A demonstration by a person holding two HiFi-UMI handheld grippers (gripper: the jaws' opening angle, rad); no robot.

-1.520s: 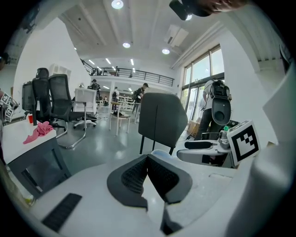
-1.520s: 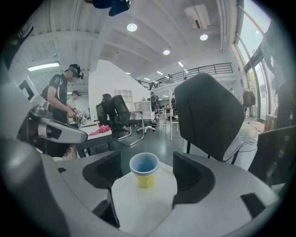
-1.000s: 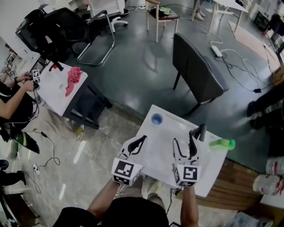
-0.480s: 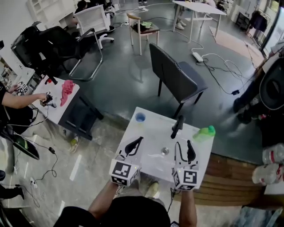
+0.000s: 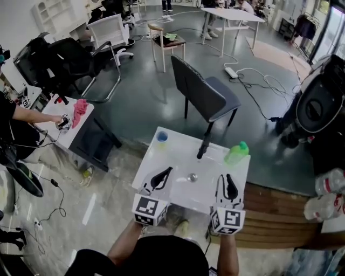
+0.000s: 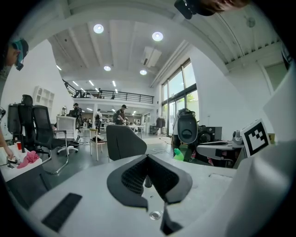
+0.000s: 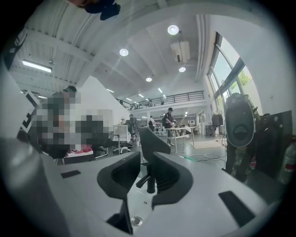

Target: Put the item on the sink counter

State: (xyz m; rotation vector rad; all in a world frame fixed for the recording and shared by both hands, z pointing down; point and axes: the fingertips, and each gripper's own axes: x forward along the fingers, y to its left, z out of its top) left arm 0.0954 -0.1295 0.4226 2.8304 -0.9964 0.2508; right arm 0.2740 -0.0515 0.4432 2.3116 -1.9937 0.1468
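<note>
Green bottle (image 5: 236,153) stands upright on the sink counter (image 5: 172,157), cap up.

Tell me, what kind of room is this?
Probably a big open office or test lab: rolling office chairs, white work tables, and cables across the grey floor. The white sink counter with a black faucet looks like a practice set-up.

Colours as recorded were:
- sink counter (image 5: 177,157), white
- faucet (image 5: 204,144), black
- bottle (image 5: 235,153), green
- cup (image 5: 161,136), blue
- cloth (image 5: 80,108), pink
- chair (image 5: 202,94), dark grey
</note>
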